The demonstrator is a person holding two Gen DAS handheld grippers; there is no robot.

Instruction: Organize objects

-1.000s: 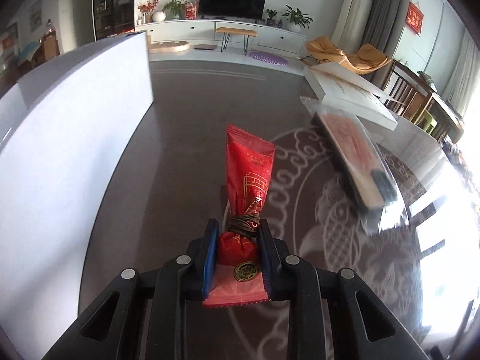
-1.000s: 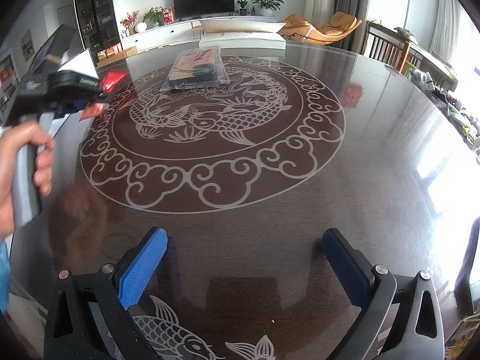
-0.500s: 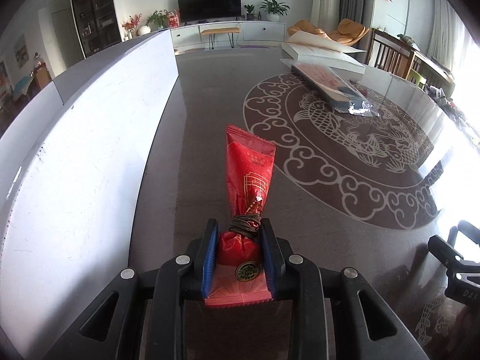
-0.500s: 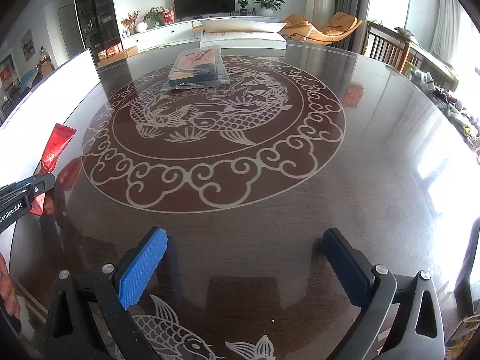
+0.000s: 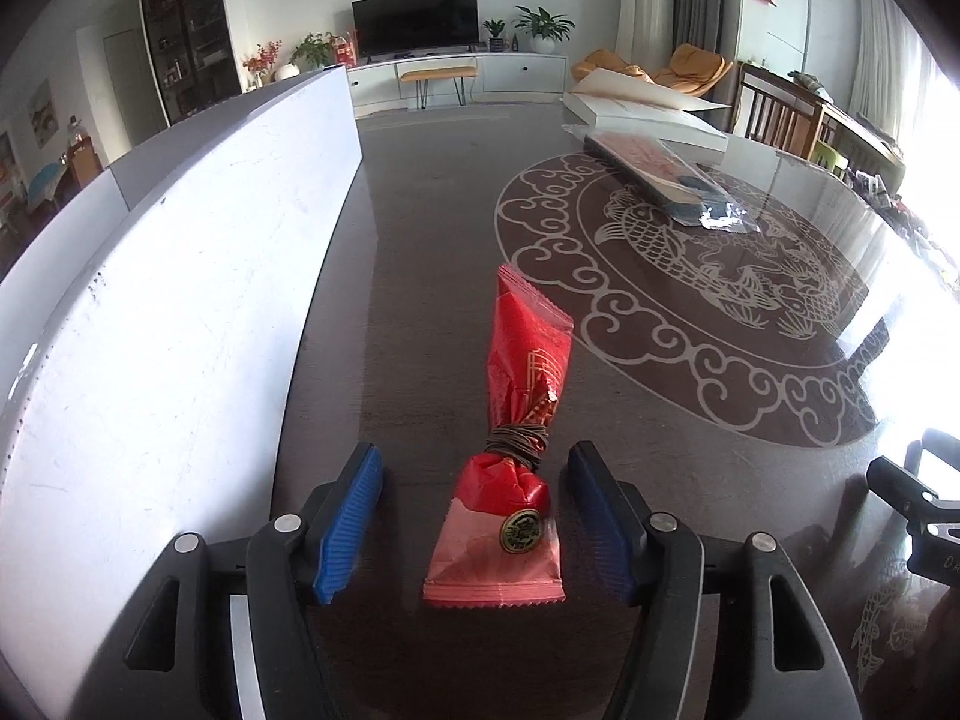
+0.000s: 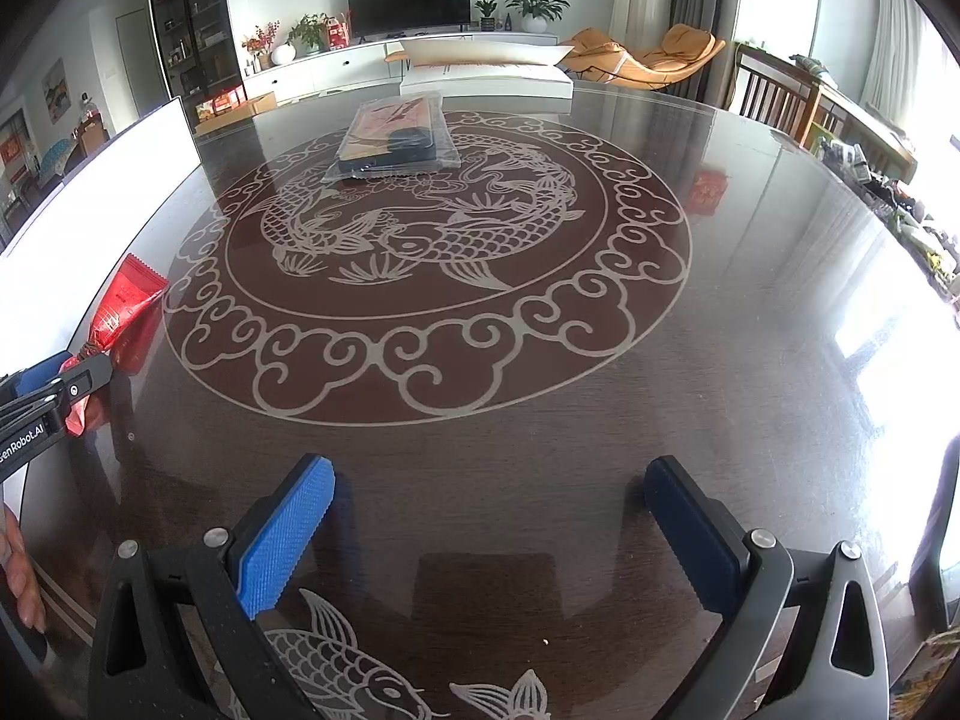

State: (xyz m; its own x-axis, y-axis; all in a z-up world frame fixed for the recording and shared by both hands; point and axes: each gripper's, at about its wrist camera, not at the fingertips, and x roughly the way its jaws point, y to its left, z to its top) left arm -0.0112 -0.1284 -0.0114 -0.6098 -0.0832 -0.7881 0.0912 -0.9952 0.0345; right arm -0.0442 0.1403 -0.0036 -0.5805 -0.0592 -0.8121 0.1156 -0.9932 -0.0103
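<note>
Left tongs (image 5: 474, 516) released, your red packet (image 5: 516, 420) lay lower centre on bench (image 5: 420, 228) | placement done | right tongs (image 6: 486, 531) spread, idle.

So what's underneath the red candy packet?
The red candy packet lies on the dark glossy table, between the open fingers of the left gripper. Only tabletop shows around it; the spot directly beneath is covered by the wrapper.
</note>
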